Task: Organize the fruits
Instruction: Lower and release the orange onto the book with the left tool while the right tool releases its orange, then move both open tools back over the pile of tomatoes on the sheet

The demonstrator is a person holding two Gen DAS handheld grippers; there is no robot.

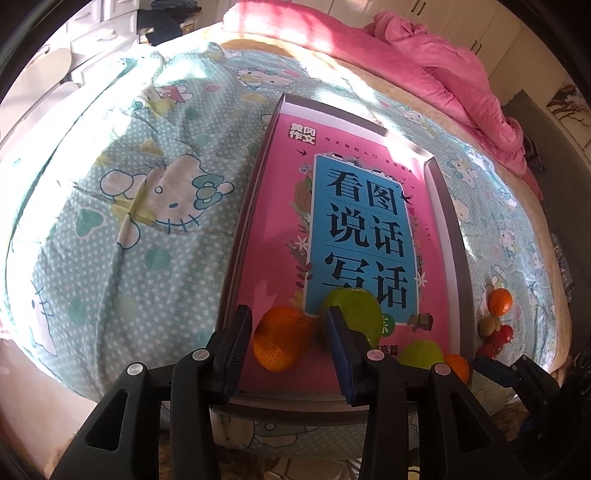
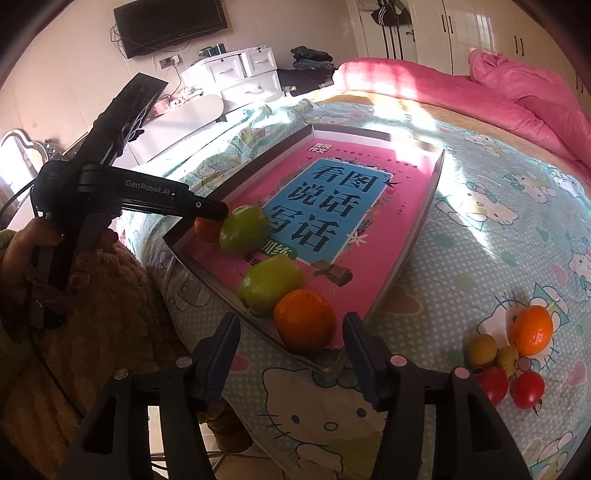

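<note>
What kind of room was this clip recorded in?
Most likely a home bedroom: a bed with a cartoon-cat sheet, a pink quilt bunched at its far end, and white drawers under a wall-mounted TV.

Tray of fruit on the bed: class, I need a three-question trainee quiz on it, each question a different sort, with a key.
1. True or false: four fruits lie in the tray.
2. Which fruit sits between the right tongs? A) orange B) tomato C) green apple
3. Fill in: the fruits in the tray rest on a pink ____.

Key
1. True: two oranges, two green apples.
2. A, the orange; pads apart from it.
3. book.
</note>
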